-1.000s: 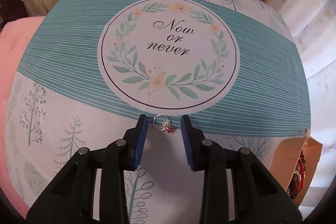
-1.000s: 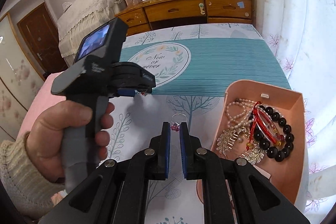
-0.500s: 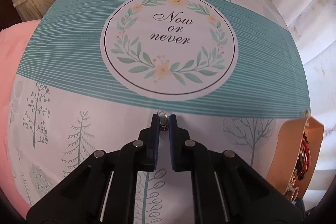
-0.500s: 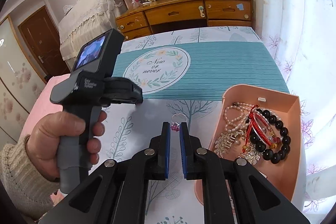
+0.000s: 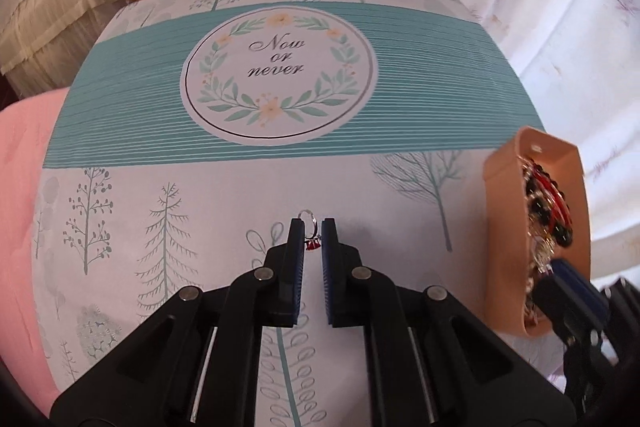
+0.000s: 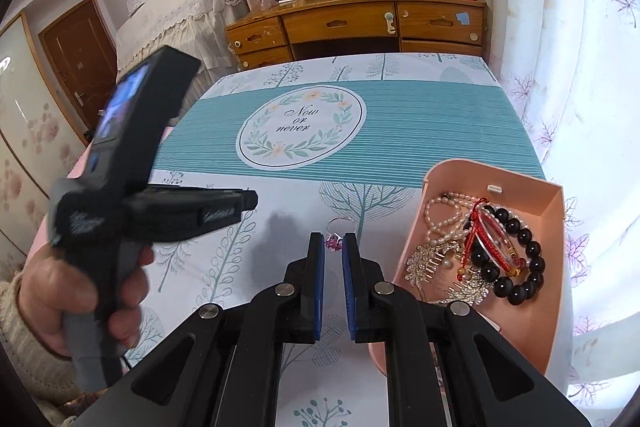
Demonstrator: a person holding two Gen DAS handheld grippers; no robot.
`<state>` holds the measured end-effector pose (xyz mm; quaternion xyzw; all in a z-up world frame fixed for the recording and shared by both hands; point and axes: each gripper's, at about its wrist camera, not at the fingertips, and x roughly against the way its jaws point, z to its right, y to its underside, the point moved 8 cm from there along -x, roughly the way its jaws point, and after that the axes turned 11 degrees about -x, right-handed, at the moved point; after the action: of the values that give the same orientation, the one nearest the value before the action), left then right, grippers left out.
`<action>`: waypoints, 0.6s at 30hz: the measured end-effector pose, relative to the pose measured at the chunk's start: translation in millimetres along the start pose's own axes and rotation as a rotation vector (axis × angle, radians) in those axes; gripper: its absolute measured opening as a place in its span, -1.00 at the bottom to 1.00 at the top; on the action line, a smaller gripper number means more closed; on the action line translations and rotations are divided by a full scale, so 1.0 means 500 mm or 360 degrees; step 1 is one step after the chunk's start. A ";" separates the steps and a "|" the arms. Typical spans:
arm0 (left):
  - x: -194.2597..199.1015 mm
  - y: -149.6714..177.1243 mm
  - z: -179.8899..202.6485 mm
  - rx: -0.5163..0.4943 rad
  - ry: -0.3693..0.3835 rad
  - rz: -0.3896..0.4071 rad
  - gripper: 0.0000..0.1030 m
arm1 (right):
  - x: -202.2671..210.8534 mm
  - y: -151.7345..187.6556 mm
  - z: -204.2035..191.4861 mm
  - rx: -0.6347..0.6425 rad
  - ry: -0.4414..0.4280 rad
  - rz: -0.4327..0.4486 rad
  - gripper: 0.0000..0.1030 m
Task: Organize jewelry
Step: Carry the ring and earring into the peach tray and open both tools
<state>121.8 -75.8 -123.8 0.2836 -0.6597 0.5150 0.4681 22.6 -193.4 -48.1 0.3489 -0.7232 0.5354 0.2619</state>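
A: Left gripper (image 5: 312, 229), what's it doing?

B: Jaws have just been closing, now pinched on a small silver ring (image 5: 308, 223) with a red charm. Ring's loop pokes out past the tips, charm hangs between the blue pads.

A: Off the table?

B: Looks lifted above the tablecloth (image 5: 160, 107), can't tell for sure from the wrist view. In the right wrist view the left gripper's body is blurred and held by a hand (image 6: 76, 291) in a knit cuff.

A: Right gripper (image 6: 333, 241)?

B: Closed to a narrow gap. A second ring (image 6: 339, 225) with a pink-purple stone sits at its tips; stone is right between the pads. Can't tell whether the pads press on it or it just lies on the cloth.

A: Where's the rest of the jewelry?

B: Pink tray (image 6: 554, 211) at the table's right edge, just beside the right gripper. Inside: pearl strand (image 6: 440, 215), black bead bracelet (image 6: 524, 259), red cord bracelet (image 6: 492, 231), silver leaf hair comb (image 6: 430, 259), all piled touching.

A: Background?

B: Wooden dresser (image 6: 360, 23) past the table, curtain (image 6: 580, 47) on the right.
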 end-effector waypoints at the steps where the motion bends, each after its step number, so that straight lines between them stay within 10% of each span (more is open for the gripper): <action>1: 0.008 0.002 0.007 -0.0018 0.0003 0.0011 -0.88 | 0.003 0.003 0.001 0.0004 0.0008 0.0000 -0.83; 18: 0.178 -0.032 0.255 -0.0480 0.0408 0.0353 -0.88 | 0.096 0.037 0.167 -0.0183 0.0324 0.0009 -0.83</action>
<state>58.1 -191.6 -40.3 0.0683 -0.6914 0.4907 0.5258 -22.0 -280.6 -46.9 0.2751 -0.7233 0.5264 0.3523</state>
